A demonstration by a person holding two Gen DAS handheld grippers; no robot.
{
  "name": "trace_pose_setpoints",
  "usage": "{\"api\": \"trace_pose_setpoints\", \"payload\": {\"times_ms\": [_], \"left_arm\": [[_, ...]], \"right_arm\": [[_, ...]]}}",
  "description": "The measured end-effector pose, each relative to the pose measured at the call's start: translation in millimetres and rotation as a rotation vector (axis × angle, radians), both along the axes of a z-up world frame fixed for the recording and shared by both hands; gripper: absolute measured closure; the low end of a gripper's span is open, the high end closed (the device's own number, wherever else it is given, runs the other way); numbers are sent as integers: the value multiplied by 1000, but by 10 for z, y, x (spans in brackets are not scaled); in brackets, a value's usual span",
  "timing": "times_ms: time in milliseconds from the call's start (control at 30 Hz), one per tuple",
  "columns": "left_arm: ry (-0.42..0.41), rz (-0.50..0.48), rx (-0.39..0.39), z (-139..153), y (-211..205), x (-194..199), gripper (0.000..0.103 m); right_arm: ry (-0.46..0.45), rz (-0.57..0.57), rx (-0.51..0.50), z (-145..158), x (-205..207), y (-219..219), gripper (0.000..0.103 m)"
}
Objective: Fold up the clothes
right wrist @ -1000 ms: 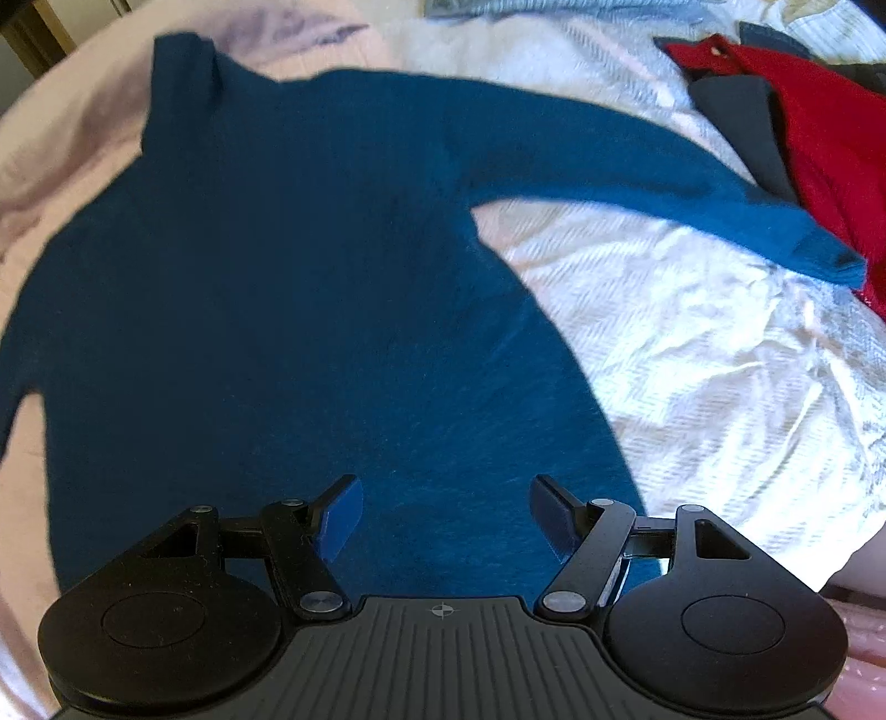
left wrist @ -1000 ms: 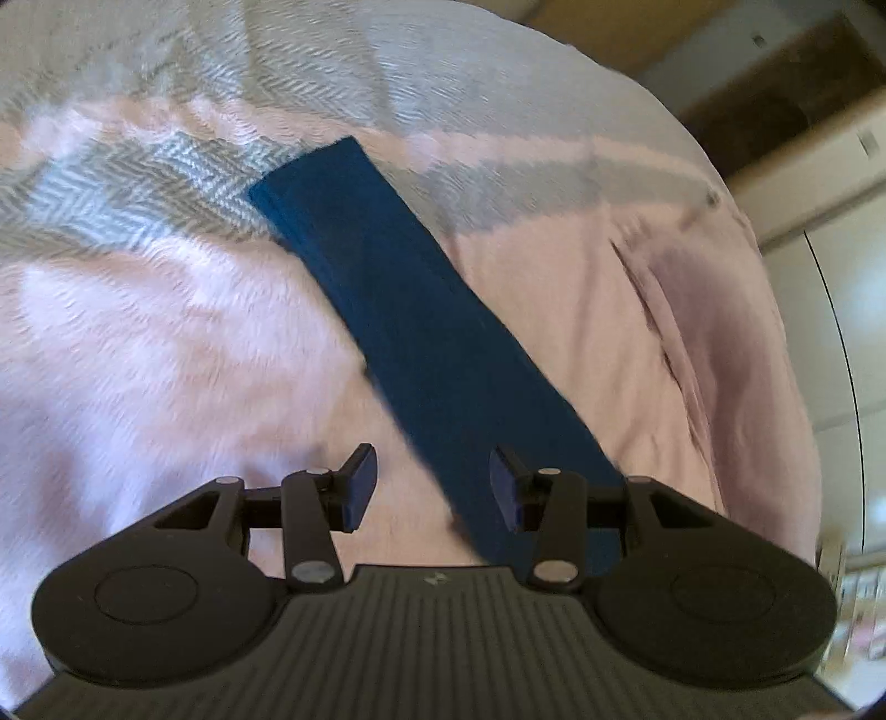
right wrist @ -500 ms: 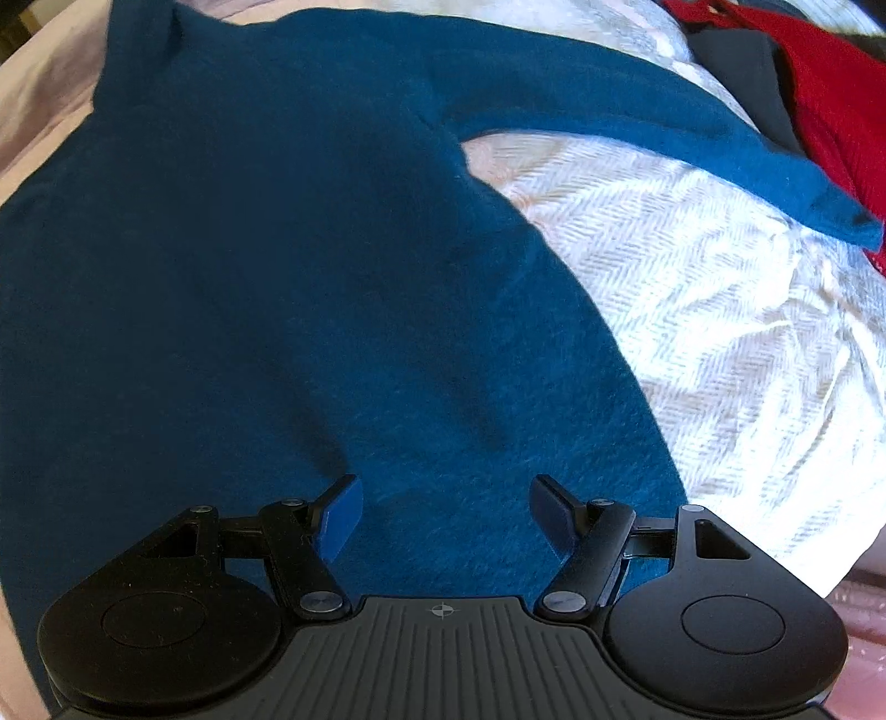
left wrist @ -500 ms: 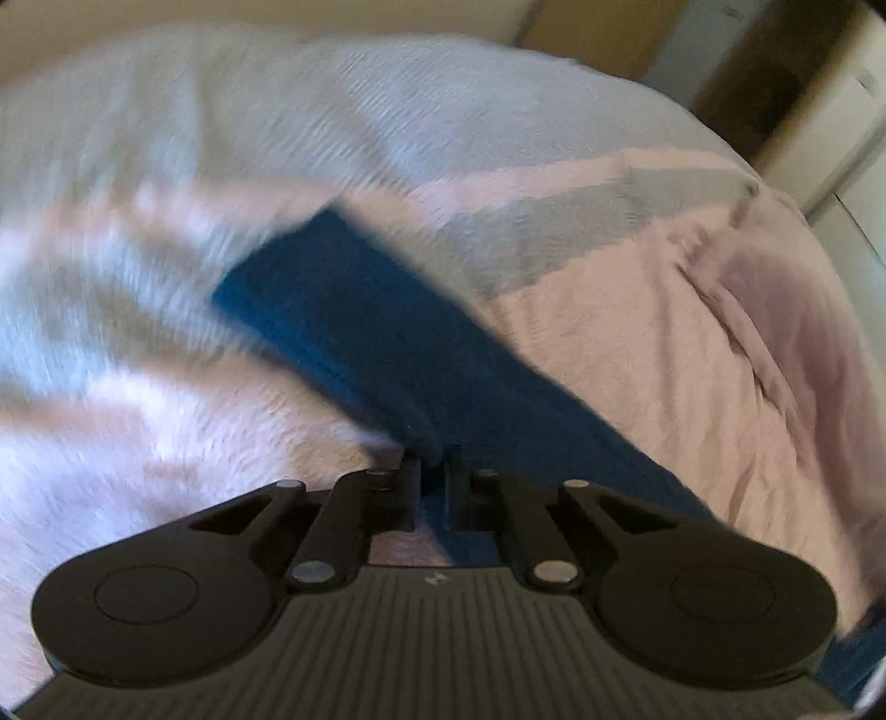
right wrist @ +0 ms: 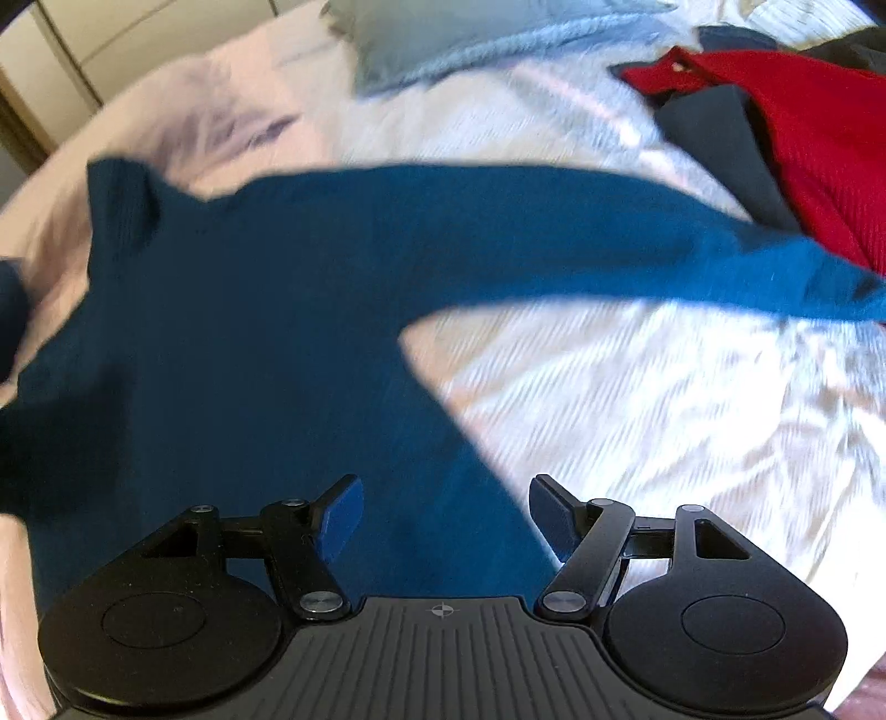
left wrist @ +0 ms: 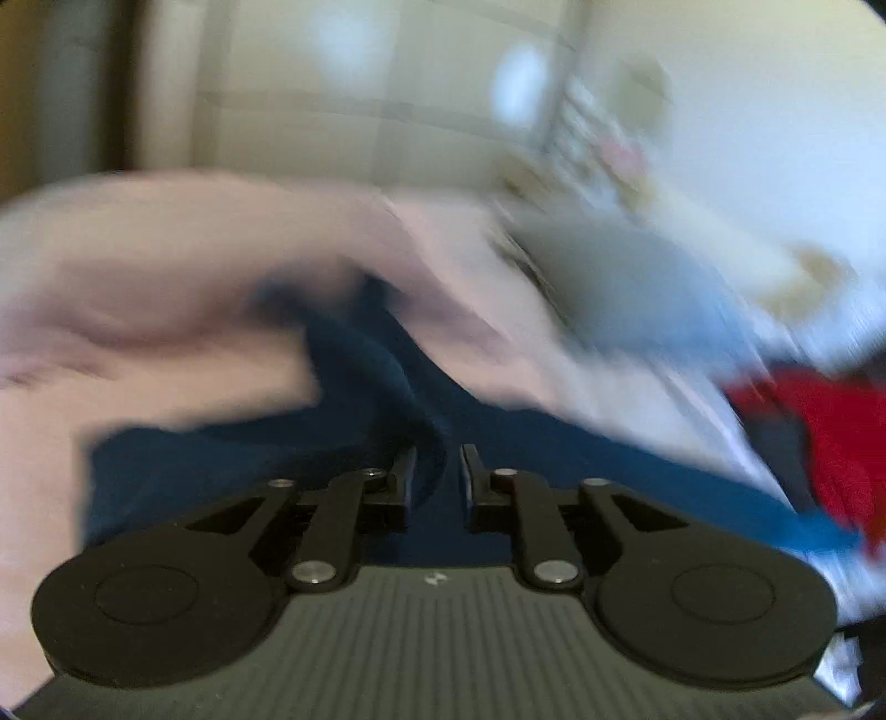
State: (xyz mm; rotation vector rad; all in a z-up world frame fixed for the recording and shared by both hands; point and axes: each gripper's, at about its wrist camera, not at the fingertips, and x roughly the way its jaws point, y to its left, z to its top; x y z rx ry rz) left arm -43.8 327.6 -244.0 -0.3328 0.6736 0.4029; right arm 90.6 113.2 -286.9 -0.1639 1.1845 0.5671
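A dark blue sweater (right wrist: 249, 332) lies spread on the bed, and its right sleeve (right wrist: 609, 243) stretches toward the red garment. In the blurred left wrist view, the other sleeve (left wrist: 376, 376) arcs up off the bed and runs in between the fingers of my left gripper (left wrist: 438, 471). Those jaws stand narrow and are opening, with the sleeve cloth still caught between them above the sweater's body (left wrist: 221, 459). My right gripper (right wrist: 443, 515) hangs open over the sweater's lower right edge, with nothing between its fingers.
A red garment (right wrist: 819, 138) and a dark one (right wrist: 714, 133) lie at the bed's far right. A grey-blue piece (right wrist: 443, 39) sits at the back. White herringbone cover (right wrist: 664, 415) lies to the right and pink sheet (right wrist: 166, 111) to the left. Cupboards stand behind.
My left gripper closed on the sleeve, then swung fast across and rolled, lifting the sleeve over the sweater's body. My right gripper drifted toward the sweater's right edge and stayed open.
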Motion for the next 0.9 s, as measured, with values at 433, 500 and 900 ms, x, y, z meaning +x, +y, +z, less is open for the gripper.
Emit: {"api": "trace_pose_setpoints", "payload": {"times_ms": [433,500,900], "left_arm": [[363,395,23,-645,707,-700,88],[380,432,29,-660,916,-766,88],[321,461,-92,-841,1335,-881,88]], "right_arm": [[226,0,392,-254,686,416,33],[238,-24,432,-348,753,587,33],[263,-249,550,-819,1123,884,97]]}}
